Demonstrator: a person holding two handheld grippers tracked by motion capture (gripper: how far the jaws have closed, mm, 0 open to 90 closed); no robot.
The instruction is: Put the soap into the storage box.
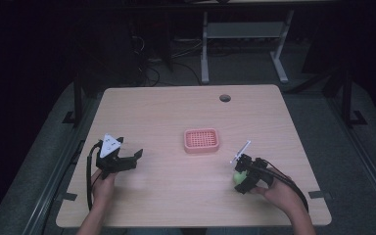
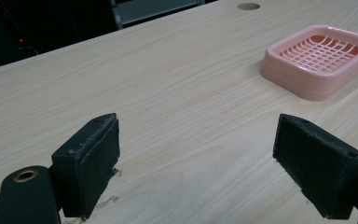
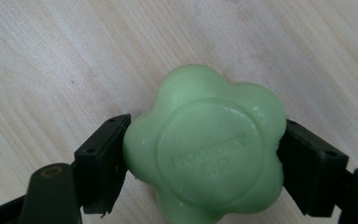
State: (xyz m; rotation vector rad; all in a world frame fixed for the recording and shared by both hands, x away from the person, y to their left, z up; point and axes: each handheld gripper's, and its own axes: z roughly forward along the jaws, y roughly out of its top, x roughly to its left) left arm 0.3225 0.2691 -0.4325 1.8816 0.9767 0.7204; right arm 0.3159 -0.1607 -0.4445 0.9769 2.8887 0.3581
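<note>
Soap (image 3: 209, 144), green, flower-shaped, clamped in right claw (image 1: 242, 177), left claw (image 1: 127, 159) wide apart, empty, pink tray (image 1: 201, 139) between.

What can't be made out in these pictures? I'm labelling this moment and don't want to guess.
- Embossed lettering on the green soap: blurred in the right gripper view.
- Soap's underside, and whether it rests on the table: hidden by the soap itself and the right gripper.
- Pink soap dish: its right corner is cut off by the left gripper view's edge.
- Room beyond the table: too dark in the high view.
</note>
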